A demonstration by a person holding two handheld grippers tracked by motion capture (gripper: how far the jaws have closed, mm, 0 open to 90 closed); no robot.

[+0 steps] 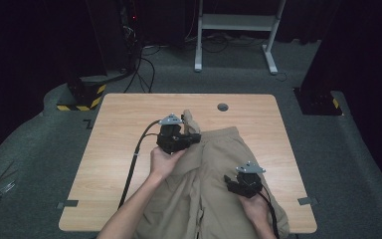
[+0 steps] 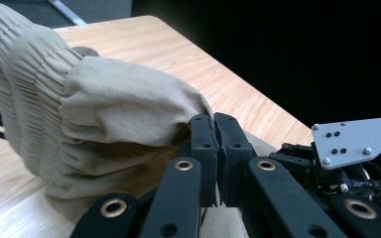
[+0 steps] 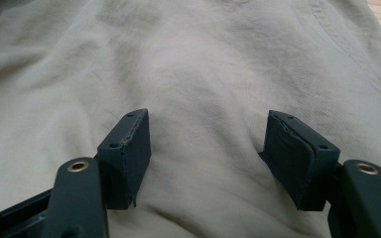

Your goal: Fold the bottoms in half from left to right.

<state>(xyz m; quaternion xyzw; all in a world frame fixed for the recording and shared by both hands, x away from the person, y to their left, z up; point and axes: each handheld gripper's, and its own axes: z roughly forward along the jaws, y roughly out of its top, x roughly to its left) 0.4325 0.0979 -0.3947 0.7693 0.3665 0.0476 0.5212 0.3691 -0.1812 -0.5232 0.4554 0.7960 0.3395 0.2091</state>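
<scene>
khaki trousers (image 1: 219,169) lie spread at centre to lower middle of the high view on the wooden table (image 1: 119,129). left gripper (image 2: 214,130) pinches the elastic cuff fabric, jaws pressed together. right gripper (image 3: 206,148) hovers spread over the cloth.

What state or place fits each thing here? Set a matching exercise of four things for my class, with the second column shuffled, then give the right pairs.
Column one:
1. left gripper
2. right gripper
3. khaki trousers
4. round grey grommet

Column two:
a. set in the wooden table near its far edge
b. jaws apart, over flat cloth
c. jaws shut on a fold of cloth beside the gathered cuff
d. spread over the table's near half

Pairs: 1-c, 2-b, 3-d, 4-a
</scene>
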